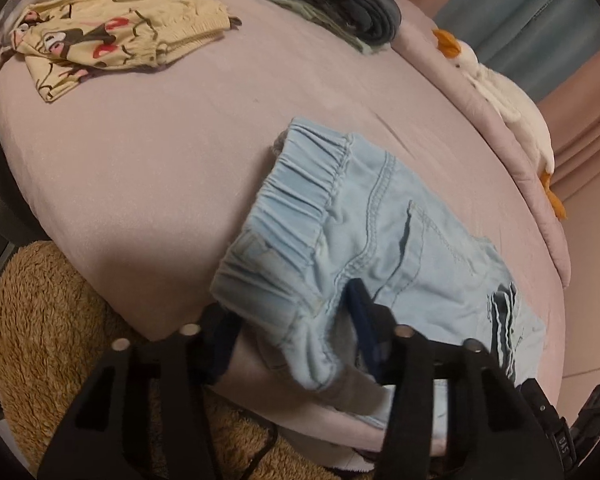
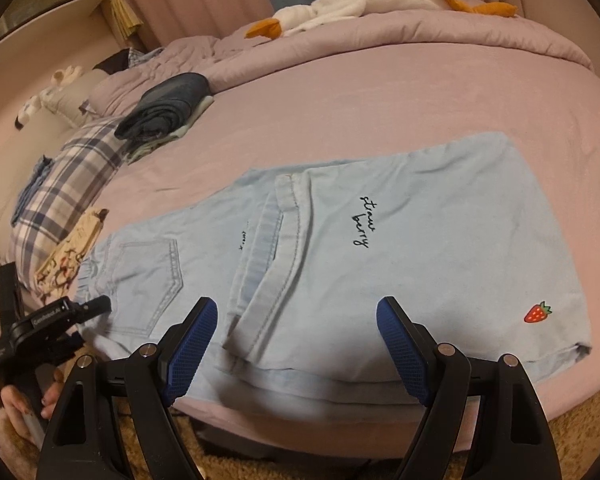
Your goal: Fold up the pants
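One pair of light-blue pants (image 2: 340, 264) lies flat on the near part of one pink bed (image 2: 380, 92), with one dark folded stack (image 2: 168, 104), one yellow printed garment (image 1: 112, 48) and one white plush goose (image 2: 352, 0) farther off. Left gripper (image 1: 296, 332), one of two, has its jaws half-closed around the waistband corner at the bed's near edge; whether the pads press I cannot tell. Right gripper (image 2: 296, 344) stands wide open, empty, over the near hem. Legible: "straw berry", beside one red strawberry patch (image 2: 537, 313).

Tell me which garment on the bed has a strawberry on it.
The light blue denim pants nearest the grippers: red strawberry patch, "strawberry" lettering. The yellow cartoon-print garment and dark folded stack show none.
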